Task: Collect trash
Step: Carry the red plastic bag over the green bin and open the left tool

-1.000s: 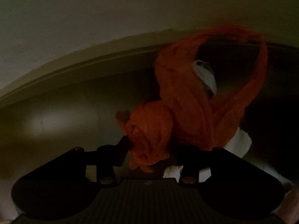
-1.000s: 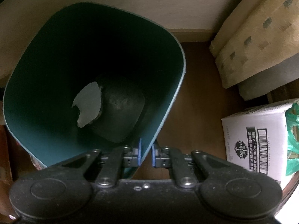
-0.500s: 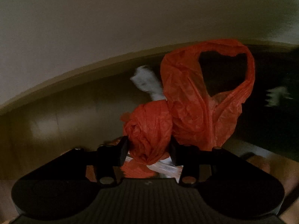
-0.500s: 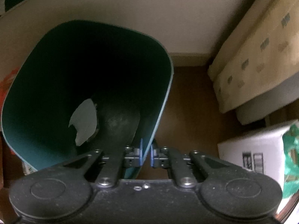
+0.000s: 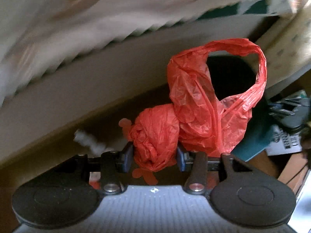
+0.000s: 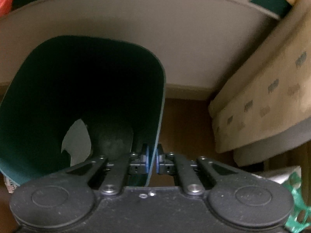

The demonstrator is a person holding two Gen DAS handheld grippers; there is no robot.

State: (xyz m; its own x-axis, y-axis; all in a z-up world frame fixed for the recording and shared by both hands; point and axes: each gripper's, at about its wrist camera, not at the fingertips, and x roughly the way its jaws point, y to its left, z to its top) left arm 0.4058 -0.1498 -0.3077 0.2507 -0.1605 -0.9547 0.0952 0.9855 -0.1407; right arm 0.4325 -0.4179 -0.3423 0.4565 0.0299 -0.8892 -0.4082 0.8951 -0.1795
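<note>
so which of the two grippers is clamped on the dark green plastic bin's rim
The right gripper: it pinches the dark green plastic bin wall. The left gripper holds a crumpled red plastic bag.

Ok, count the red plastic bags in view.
1: a red plastic bag clamped in the left hand-held gripper. A red scrap at the right view's top-left corner is likely the same bag.

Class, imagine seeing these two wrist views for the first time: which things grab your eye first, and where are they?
The crumpled red plastic bag stands out first, pinched in the left tongs at the centre of the left view, its handle loop arching above. In the right view, the dark teal bin fills the left half, its rim clamped by the right tongs, a pale scrap lying inside.
</note>
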